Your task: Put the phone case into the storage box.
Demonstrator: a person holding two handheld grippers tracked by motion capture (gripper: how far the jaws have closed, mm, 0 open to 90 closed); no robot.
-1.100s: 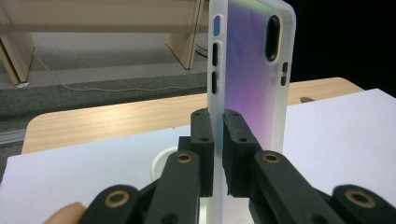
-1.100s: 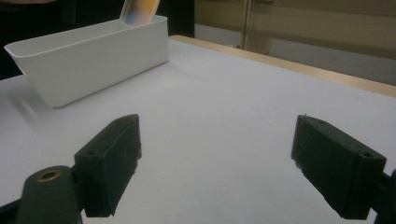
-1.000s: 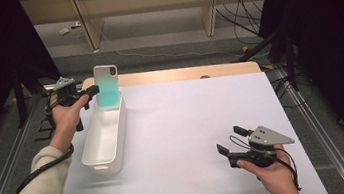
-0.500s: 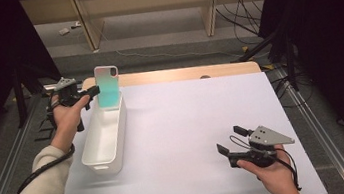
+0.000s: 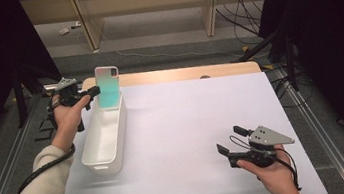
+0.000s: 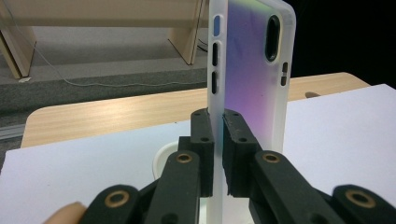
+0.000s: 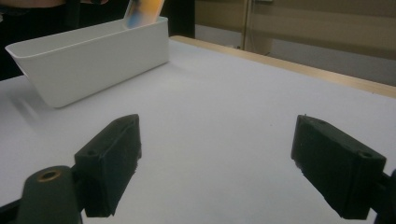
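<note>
Two pads of left gripper [image 6: 218, 154] pinch lower edge of phone case [image 6: 250, 84] tight. Case stands upright, long way up-down, cam hole at top. Right under it: far end of white bin [image 5: 106, 136], case bottom just at rim or a bit inside, can't tell which. Guess next move = straight down into bin. Right gripper [image 5: 231, 142] well apart, near table [image 5: 187, 115] front edge, jaws wide apart w/ nothing in them. Left hand much nearer.
</note>
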